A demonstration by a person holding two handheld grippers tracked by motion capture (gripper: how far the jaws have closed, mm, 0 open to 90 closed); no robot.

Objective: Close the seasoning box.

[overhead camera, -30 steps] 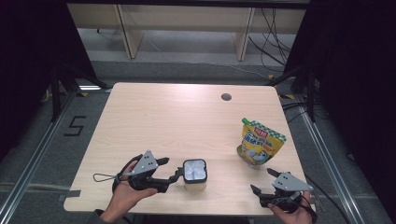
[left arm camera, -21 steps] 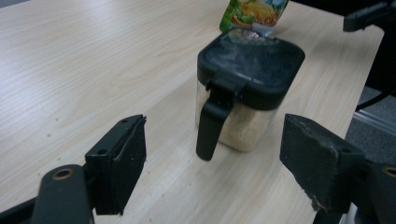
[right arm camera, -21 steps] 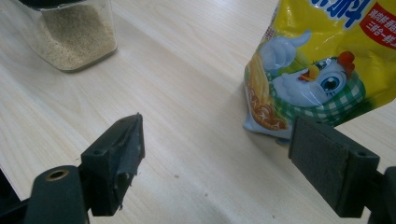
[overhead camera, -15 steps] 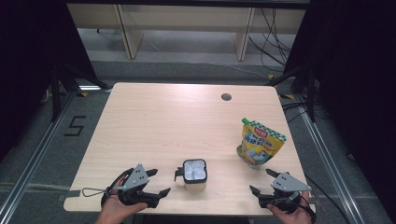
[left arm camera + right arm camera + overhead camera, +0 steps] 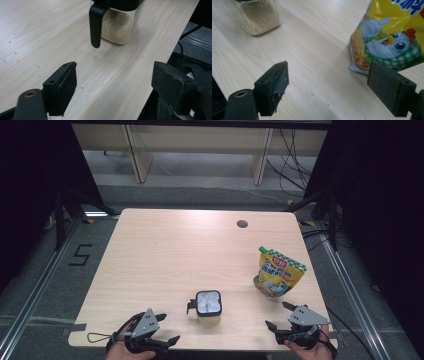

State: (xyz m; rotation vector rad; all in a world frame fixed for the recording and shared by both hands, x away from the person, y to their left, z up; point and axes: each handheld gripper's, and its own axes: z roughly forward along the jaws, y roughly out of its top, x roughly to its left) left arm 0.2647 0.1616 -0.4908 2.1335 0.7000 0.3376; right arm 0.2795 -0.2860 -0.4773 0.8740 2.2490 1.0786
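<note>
A clear jar (image 5: pixel 208 306) with a black lid and side handle stands near the table's front edge, part filled with beige grains (image 5: pixel 120 27). My left gripper (image 5: pixel 169 327) lies at the front edge to the jar's left, a short way from the handle (image 5: pixel 95 25). Its jaws have just been opening and stand open with nothing between them (image 5: pixel 115 82). A yellow printed pouch (image 5: pixel 279 274) stands upright at the right. My right gripper (image 5: pixel 276 314) rests open just in front of the pouch (image 5: pixel 392 37), with bare table between its jaws (image 5: pixel 328 82).
The light wooden table (image 5: pixel 165 255) has a round cable hole (image 5: pixel 242 224) at the back right. A few small crumbs (image 5: pixel 15 52) lie on the wood left of the jar. Dark frame posts stand beside the table on both sides.
My left gripper has drawn back from the jar's handle towards the near left edge of the table, and its jaws have widened. The jar, the pouch and the right gripper have kept their places.
</note>
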